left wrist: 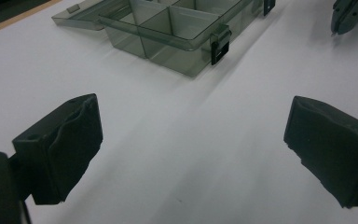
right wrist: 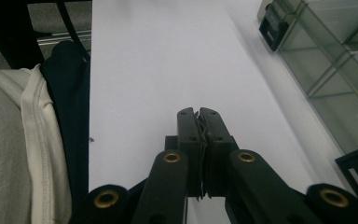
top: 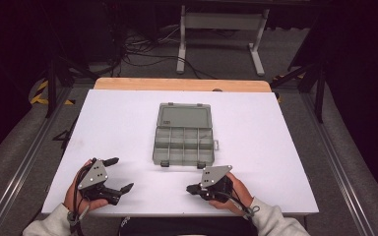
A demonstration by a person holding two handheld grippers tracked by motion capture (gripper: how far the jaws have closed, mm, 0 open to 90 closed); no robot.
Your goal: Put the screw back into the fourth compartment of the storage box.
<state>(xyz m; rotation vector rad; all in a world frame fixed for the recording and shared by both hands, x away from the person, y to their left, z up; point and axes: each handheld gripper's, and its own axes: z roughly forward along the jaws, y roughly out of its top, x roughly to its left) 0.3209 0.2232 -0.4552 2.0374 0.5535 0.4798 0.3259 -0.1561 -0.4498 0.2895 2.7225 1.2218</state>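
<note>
- On the white table [top: 266, 147], a clear grey compartment box [top: 183, 145] sits near the middle, lid [top: 185, 117] swung open and lying flat on the far side, the divided tray on the near side.
- Two dark latches hang off the tray's near edge: the left latch [top: 165, 163] and the right latch [top: 202, 165]. The compartments look empty, as far as the high view can tell.
- At the near left, the left gripper [top: 119, 173] rests in the person's hand with its jaws spread wide and nothing between them. In the left gripper view the tray's corner and one latch [left wrist: 219, 44] lie ahead, well apart from the pads [left wrist: 72, 144].
- At the near right, the right gripper [top: 190, 188] has its jaws pressed together on nothing; the right gripper view shows the two pads [right wrist: 199, 135] meeting over bare table, with the tray wall [right wrist: 335, 88] off to one side.
- The relation that counts: the box lies on the far side of both grippers, between them, its long axis running near to far, so the lid must fold toward the person.
- The right gripper looks nearer, sitting just near of the right latch, but it points left along the table edge and not at the box; the left gripper, set farther off, points toward the box.
- Judgement: no hold has been taken yet. A shut right gripper could only push, while the spread left one suits pinching.
</note>
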